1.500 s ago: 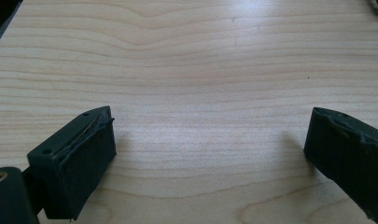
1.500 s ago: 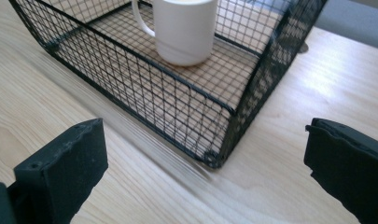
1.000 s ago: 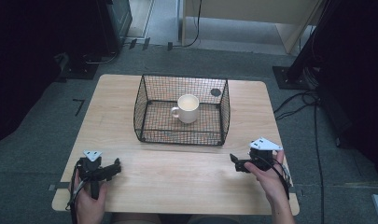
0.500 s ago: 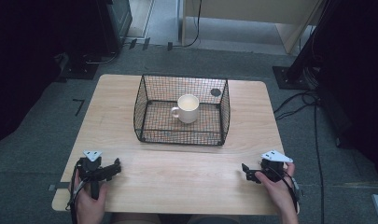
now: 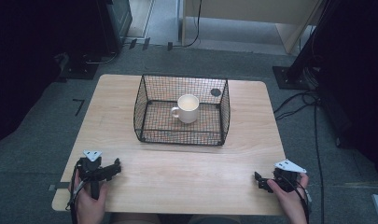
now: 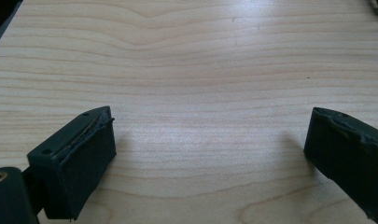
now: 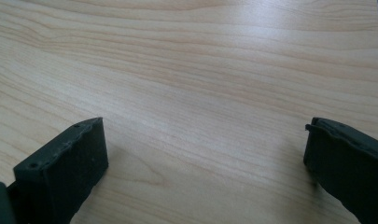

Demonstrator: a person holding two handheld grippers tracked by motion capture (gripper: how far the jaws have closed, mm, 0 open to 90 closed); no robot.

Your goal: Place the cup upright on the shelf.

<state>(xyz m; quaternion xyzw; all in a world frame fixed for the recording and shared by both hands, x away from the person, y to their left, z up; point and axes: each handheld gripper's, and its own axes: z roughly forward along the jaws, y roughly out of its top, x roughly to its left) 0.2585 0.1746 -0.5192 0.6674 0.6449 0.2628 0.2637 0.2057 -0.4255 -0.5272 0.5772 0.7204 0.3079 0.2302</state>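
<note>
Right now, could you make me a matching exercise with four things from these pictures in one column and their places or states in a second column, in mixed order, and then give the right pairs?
Column one:
1. white mug
2. wire basket
3. left gripper
4. right gripper

Column two:
A. open, near the table's front right corner
B. standing upright inside the basket
C. open, near the table's front left corner
D. black mesh, in the middle of the wooden table

Right pairs: 1-B, 2-D, 3-C, 4-A
</note>
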